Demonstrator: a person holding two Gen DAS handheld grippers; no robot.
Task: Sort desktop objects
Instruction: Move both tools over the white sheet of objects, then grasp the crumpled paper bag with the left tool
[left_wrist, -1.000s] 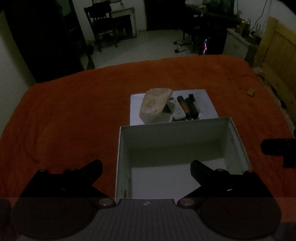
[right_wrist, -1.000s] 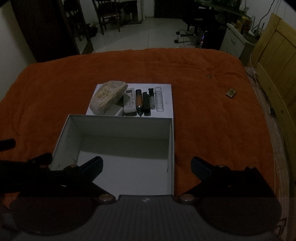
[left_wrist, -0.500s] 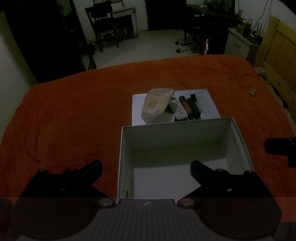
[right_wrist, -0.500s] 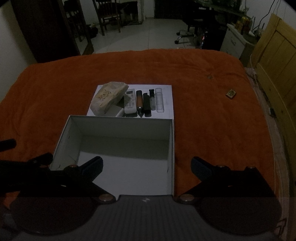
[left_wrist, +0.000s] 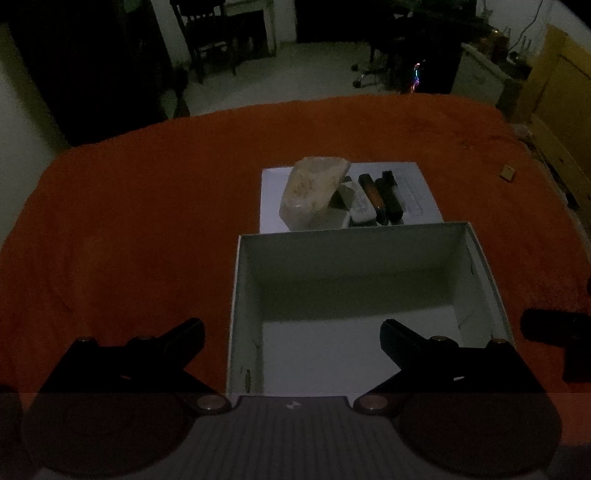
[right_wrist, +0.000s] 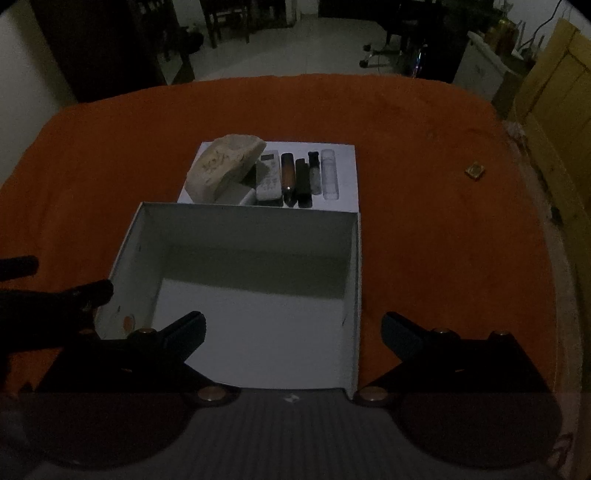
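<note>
An open white box (left_wrist: 369, 243) (right_wrist: 243, 214) sits on the orange cloth, empty inside. Behind it a white lid (left_wrist: 271, 199) (right_wrist: 347, 173) carries a beige tissue pack (left_wrist: 314, 188) (right_wrist: 221, 166), a white remote (right_wrist: 269, 177), a brown pen-like tube (right_wrist: 287, 177), a black stick (right_wrist: 303, 179), a small dark bottle (right_wrist: 314, 173) and a clear tube (right_wrist: 330, 173). My left gripper (left_wrist: 291, 336) is open and empty over the box's near left edge. My right gripper (right_wrist: 293, 330) is open and empty over the box's near right part.
The orange cloth (left_wrist: 129, 221) covers the whole table. A small tan square item (right_wrist: 474, 170) (left_wrist: 508, 172) lies at the far right. The other gripper shows as a dark shape at each view's edge (left_wrist: 561, 332) (right_wrist: 44, 306). Chairs and furniture stand behind the table.
Both grippers have drifted only slightly; the box and the objects on the lid have not moved. Both jaws stay open.
</note>
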